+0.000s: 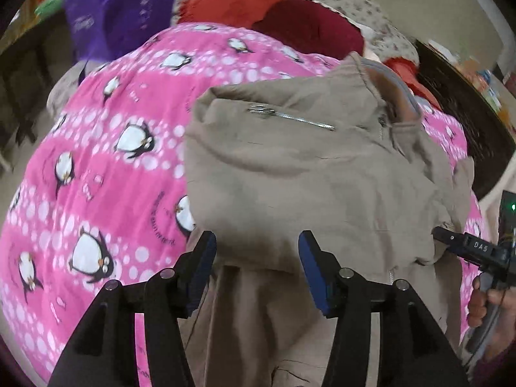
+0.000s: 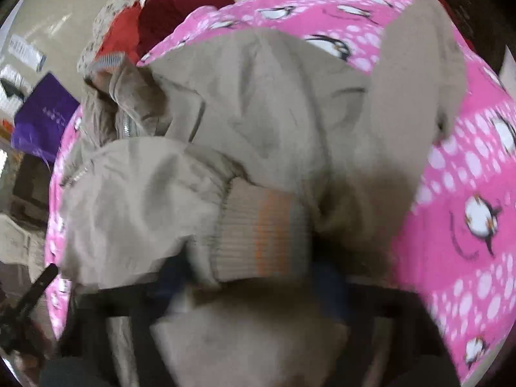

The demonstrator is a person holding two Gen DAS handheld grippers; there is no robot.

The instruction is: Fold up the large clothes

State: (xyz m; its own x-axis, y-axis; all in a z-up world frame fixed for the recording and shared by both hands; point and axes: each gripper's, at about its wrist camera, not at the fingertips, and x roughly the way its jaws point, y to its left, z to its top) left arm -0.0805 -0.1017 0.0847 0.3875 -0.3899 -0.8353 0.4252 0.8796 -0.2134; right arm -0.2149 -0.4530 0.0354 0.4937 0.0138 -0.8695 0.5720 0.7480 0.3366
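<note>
A beige zip jacket (image 1: pixel 306 174) lies partly folded on a pink penguin blanket (image 1: pixel 106 161). My left gripper (image 1: pixel 256 258) is open just above the jacket's near part, with nothing between its blue pads (image 1: pixel 206 258). My right gripper (image 1: pixel 451 242) reaches in from the right in the left wrist view, its tip at the jacket's right edge. In the right wrist view the jacket (image 2: pixel 290 113) fills the frame, and the ribbed sleeve cuff (image 2: pixel 261 235) with an orange stripe lies across my right gripper (image 2: pixel 254 277). The cuff hides the fingers, so their state is unclear.
Red and maroon clothes (image 1: pixel 290 16) are piled on a floral sheet (image 1: pixel 371 9) beyond the blanket. A purple bag (image 1: pixel 106 16) stands at the far left. A dark wooden edge (image 1: pixel 467 113) runs along the right. The blanket (image 2: pixel 467 193) continues right of the jacket.
</note>
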